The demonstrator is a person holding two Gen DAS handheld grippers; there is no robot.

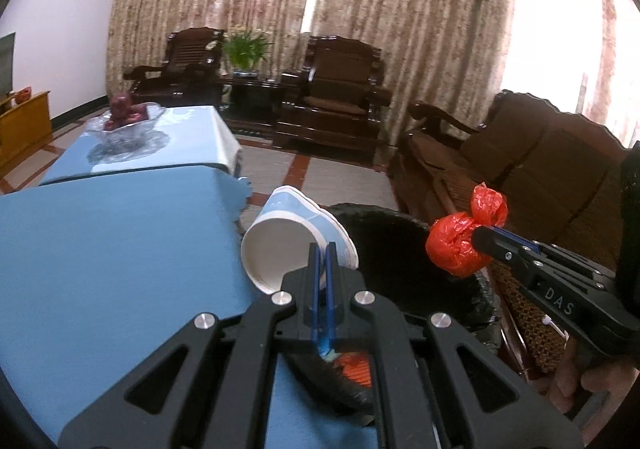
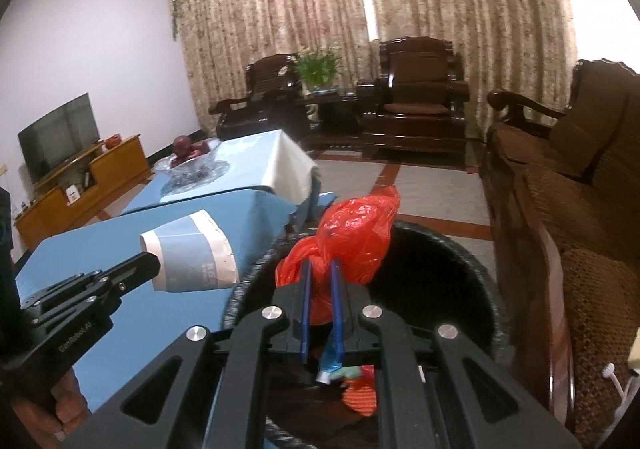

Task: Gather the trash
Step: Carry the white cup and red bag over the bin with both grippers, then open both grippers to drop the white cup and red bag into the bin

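My left gripper (image 1: 322, 249) is shut on the rim of a blue-and-white paper cup (image 1: 294, 235), which lies on its side in the air at the table's edge beside the black bin (image 1: 404, 233). From the right wrist the same cup (image 2: 192, 255) shows at the left, pinched by the left gripper (image 2: 154, 263). My right gripper (image 2: 320, 269) is shut on a knotted red plastic bag (image 2: 352, 237) held over the open black bin (image 2: 452, 269). The bag (image 1: 460, 245) also shows in the left wrist view, above the bin's far side. Other scraps lie inside the bin.
A table with a blue cloth (image 1: 112, 257) stands left of the bin, a glass bowl of red fruit (image 1: 126, 121) on its far half. A brown wooden sofa (image 2: 568, 201) runs along the right. Armchairs (image 2: 416, 105) and a plant stand by the curtains, a television (image 2: 56, 141) at the left wall.
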